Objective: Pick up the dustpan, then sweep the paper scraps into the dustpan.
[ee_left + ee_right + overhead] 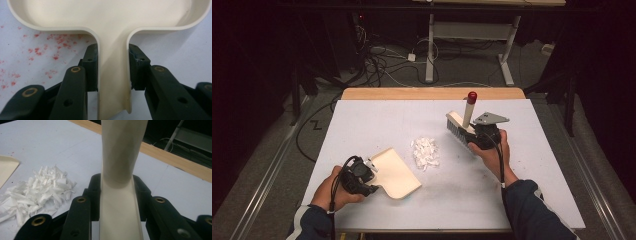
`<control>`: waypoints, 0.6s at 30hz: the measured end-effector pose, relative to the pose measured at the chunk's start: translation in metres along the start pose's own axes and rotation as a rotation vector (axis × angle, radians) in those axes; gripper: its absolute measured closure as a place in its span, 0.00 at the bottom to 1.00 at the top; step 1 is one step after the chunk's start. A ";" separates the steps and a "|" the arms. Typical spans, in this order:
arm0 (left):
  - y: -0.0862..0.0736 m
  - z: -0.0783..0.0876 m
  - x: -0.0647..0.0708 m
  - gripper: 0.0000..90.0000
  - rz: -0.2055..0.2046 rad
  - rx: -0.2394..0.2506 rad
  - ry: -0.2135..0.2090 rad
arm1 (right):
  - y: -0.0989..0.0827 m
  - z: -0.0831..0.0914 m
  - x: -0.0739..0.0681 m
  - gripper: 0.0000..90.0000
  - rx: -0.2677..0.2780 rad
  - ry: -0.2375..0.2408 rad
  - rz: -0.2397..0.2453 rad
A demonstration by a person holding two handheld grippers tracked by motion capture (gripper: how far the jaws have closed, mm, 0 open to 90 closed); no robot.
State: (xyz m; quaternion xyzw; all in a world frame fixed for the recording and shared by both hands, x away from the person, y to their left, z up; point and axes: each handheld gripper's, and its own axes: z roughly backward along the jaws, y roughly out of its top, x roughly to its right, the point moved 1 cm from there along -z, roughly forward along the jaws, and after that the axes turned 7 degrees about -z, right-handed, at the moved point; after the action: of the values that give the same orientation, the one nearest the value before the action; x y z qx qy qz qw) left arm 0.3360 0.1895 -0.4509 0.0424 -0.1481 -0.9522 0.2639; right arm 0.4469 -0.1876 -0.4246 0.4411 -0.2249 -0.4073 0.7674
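Note:
A cream dustpan (394,172) lies on the white table top (362,120), its open edge toward a small pile of white paper shreds (426,152). My left gripper (368,176) is shut on the dustpan's handle (113,82), one pad on each side. To the right of the pile, my right gripper (473,135) is shut on a cream hand brush (458,126) with grey bristles and a red-tipped handle (471,97) that points up and away. In the right gripper view the brush (120,195) runs between the jaws, with the paper shreds (37,192) to its left.
Red specks (53,46) dot the table beside the dustpan (105,15). The table's wooden far edge (432,93) lies behind the brush. Beyond it, cables and a white desk frame (472,35) stand on the dark floor. Bare table surrounds the pile.

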 end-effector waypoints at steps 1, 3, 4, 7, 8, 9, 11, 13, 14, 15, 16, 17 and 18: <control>0.000 0.000 0.000 0.70 -0.001 0.000 0.001 | 0.000 0.000 0.001 0.75 0.002 -0.002 0.000; 0.000 0.000 0.001 0.70 -0.002 -0.001 0.002 | 0.000 -0.001 0.001 0.75 0.000 0.000 -0.003; 0.000 0.000 0.001 0.70 -0.002 -0.001 0.002 | -0.001 -0.002 0.000 0.75 -0.004 0.000 -0.004; 0.000 0.001 0.002 0.70 -0.001 0.001 0.005 | 0.000 -0.002 -0.003 0.75 -0.007 0.002 0.005; 0.000 0.001 0.002 0.70 -0.001 0.001 0.005 | 0.000 -0.002 -0.003 0.75 -0.007 0.002 0.005; 0.000 0.001 0.002 0.70 -0.001 0.000 0.005 | 0.000 -0.001 -0.004 0.75 -0.008 0.005 0.012; 0.001 0.001 0.002 0.70 -0.006 -0.006 0.005 | 0.000 -0.001 -0.005 0.75 -0.009 0.008 0.015; 0.001 0.001 0.002 0.70 -0.009 -0.006 0.005 | 0.000 0.000 -0.005 0.75 -0.011 0.008 0.010; 0.001 0.001 0.002 0.70 -0.010 -0.008 0.001 | 0.000 0.000 -0.005 0.75 -0.011 0.010 0.014; 0.001 0.001 0.002 0.70 -0.013 -0.009 0.001 | 0.000 -0.002 -0.005 0.75 -0.013 0.011 0.020; 0.001 0.000 0.002 0.70 -0.014 -0.009 0.001 | 0.000 -0.002 -0.005 0.75 -0.013 0.011 0.020; 0.000 0.000 0.001 0.70 -0.013 -0.011 -0.001 | 0.001 -0.002 -0.005 0.75 -0.016 0.011 0.020; 0.001 -0.001 0.001 0.70 -0.012 -0.014 -0.003 | 0.001 -0.002 -0.005 0.75 -0.016 0.011 0.020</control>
State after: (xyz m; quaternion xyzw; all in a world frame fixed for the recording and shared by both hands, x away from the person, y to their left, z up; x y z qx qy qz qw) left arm 0.3353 0.1882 -0.4513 0.0403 -0.1414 -0.9549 0.2580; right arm 0.4459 -0.1817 -0.4251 0.4350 -0.2221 -0.3990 0.7761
